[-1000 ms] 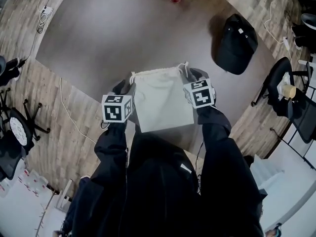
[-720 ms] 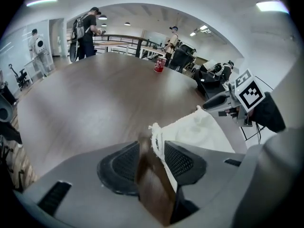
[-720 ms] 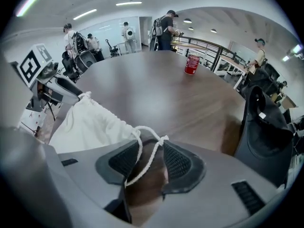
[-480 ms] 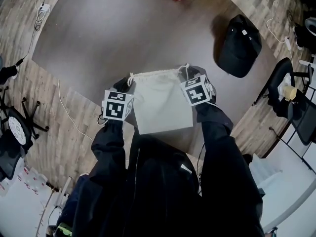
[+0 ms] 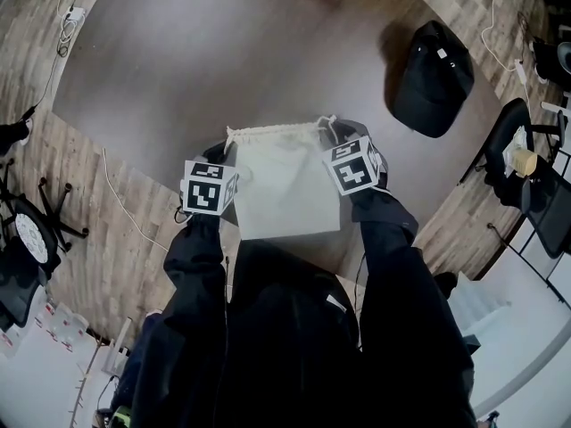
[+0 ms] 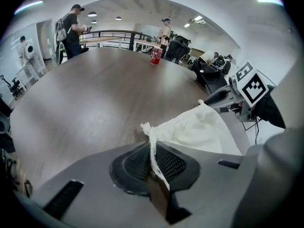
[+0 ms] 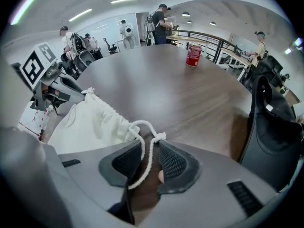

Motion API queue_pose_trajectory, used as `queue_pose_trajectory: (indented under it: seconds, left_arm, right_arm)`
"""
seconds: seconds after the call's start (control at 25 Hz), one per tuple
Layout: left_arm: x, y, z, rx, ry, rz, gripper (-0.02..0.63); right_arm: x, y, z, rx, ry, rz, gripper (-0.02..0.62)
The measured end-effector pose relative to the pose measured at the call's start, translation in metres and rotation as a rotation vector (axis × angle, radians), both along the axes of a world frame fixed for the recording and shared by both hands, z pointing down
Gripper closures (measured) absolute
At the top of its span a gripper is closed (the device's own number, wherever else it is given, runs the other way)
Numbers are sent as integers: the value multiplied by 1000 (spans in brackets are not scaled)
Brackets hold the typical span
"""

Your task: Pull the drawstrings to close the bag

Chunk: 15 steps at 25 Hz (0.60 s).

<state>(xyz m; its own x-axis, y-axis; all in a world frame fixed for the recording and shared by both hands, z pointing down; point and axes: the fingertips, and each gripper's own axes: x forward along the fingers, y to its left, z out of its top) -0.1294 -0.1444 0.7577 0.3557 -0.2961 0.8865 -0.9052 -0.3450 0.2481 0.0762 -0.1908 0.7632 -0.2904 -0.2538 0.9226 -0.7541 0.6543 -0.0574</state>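
Already the left gripper (image 6: 151, 144) has just closed, its pads pinching the left drawstring (image 6: 153, 150). The right gripper's (image 7: 149, 142) jaws have been closing too, but a gap remains and the right drawstring (image 7: 148, 157) hangs loose between them. The bag (image 5: 284, 185) lies flat at the table's (image 5: 223, 52) near edge with its mouth uncinched, so the 2 outward pulls seem still to come.
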Motion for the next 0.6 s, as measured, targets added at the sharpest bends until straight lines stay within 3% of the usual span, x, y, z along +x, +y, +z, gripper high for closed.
queue_pose_trajectory:
  seconds: [0.2, 0.44, 0.6]
  left_arm:
    - [-1, -3, -14, 20, 12, -15, 555]
    - [-11, -6, -19, 42, 0, -48, 563]
    - [-13, -13, -30, 82, 3, -134, 565]
  right_arm:
    - [-3, 4, -3, 34, 13, 5, 551]
    - [-1, 4, -7, 78, 9, 78, 565]
    - [1, -3, -24, 157, -34, 138, 566]
